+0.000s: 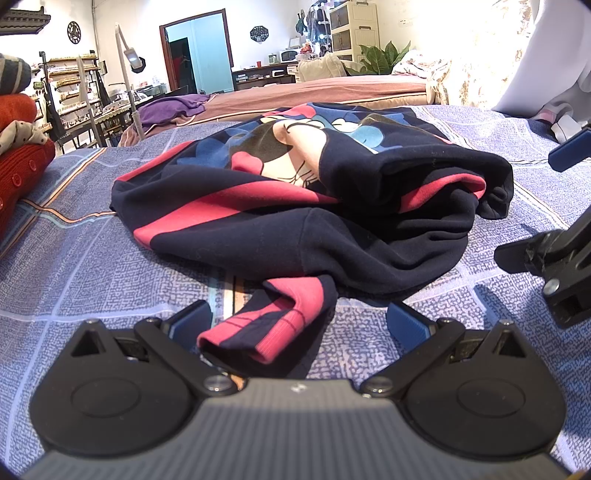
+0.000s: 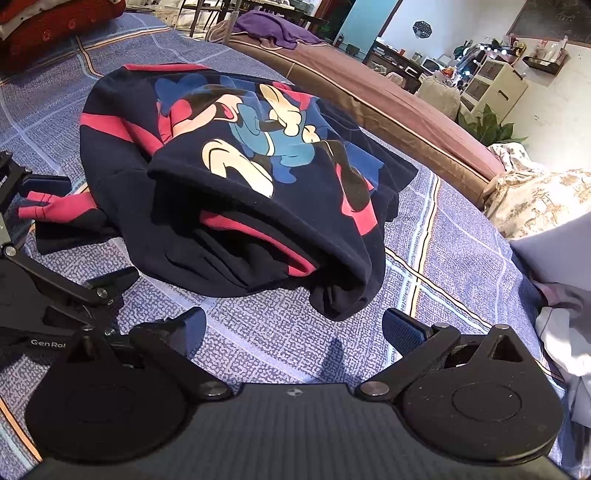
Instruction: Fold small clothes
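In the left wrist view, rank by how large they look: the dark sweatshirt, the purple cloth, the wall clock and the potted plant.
1. Sweatshirt, by far the largest.
2. Purple cloth.
3. Potted plant.
4. Wall clock.

The sweatshirt lies nearest the camera; the others are far back, so this holds only for the picture, not real size.

Sweatshirt [image 1: 369, 229] – navy, pink-red stripes, cartoon print in blue, cream, black, red; cuff [image 1: 258, 332] pink-red with navy bands
Bedsheet [image 1: 92, 266] – blue-violet, fine speckle, grid of pale and orange lines
Left gripper [image 1: 299, 325] black, blue pads; right gripper [image 2: 295, 328] same
Folded pile [image 1: 22, 155] red-orange, button dots
Far blanket [image 1: 173, 107] purple
Far mattress [image 1: 332, 88] brown-pink
Door [image 1: 199, 55] teal, dark red frame
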